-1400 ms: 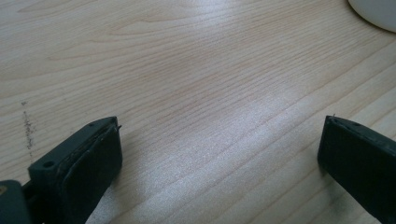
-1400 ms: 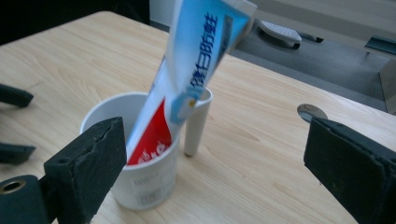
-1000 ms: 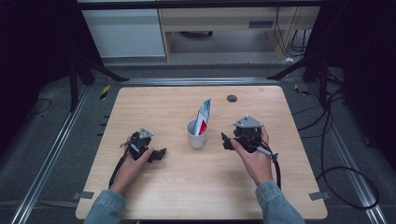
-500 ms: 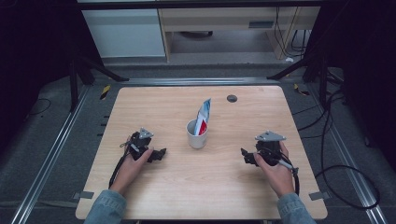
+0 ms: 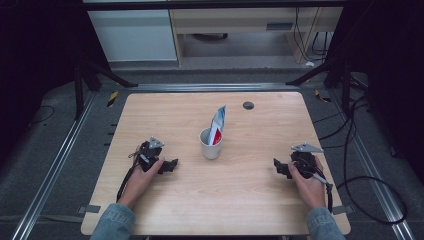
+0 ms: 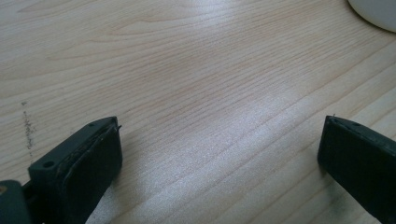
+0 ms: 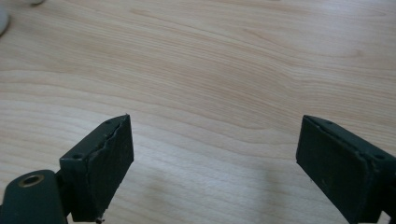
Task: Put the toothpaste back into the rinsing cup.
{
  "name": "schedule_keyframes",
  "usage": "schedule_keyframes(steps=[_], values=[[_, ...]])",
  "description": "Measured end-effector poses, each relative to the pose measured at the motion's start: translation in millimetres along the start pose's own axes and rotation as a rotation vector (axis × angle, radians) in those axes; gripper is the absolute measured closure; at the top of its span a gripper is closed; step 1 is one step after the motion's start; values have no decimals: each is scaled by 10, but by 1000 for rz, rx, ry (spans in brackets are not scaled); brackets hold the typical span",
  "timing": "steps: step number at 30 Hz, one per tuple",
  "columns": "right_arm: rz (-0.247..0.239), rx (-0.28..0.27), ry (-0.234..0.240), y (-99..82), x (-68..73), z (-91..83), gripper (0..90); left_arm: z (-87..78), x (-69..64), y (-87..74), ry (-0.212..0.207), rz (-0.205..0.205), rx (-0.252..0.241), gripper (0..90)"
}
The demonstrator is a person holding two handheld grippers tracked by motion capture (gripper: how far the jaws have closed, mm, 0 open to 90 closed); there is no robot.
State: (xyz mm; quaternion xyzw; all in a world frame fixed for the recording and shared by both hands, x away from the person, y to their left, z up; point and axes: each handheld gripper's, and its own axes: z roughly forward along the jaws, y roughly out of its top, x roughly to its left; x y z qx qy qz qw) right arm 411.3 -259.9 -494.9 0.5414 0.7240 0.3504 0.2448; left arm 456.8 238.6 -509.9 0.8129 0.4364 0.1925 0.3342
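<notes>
A white cup (image 5: 210,144) is standing near the middle of the wooden table (image 5: 260,200), with a red, white and blue tube (image 5: 217,125) leaning upright inside it. The left gripper (image 5: 172,164) is resting on the table to the cup's left, its jaws spread wide apart over bare wood. The right gripper (image 5: 276,165) is lying well to the cup's right, jaws likewise gaping and holding nothing

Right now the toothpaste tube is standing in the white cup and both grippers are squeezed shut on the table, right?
Not quite. The tube does stand in the white cup, but the left gripper and right gripper are open, jaws wide apart over bare wood, as each gripper view shows.
</notes>
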Motion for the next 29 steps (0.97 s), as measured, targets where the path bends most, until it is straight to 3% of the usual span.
schedule_keyframes(steps=[3,8,16,22,29], values=[[38,7,-7,-20,-60,37,110,0,0,0,0,0,0,0],[54,25,-14,-59,-104,110,104,0,0,0,0,0,0,0],[48,31,-35,-87,-103,179,94,0,0,0,0,0,0,0],[12,53,-56,-81,-76,202,64,0,0,0,0,0,0,0],[41,63,-87,-76,-65,216,16,0,-1,-1,0,1,0,0]])
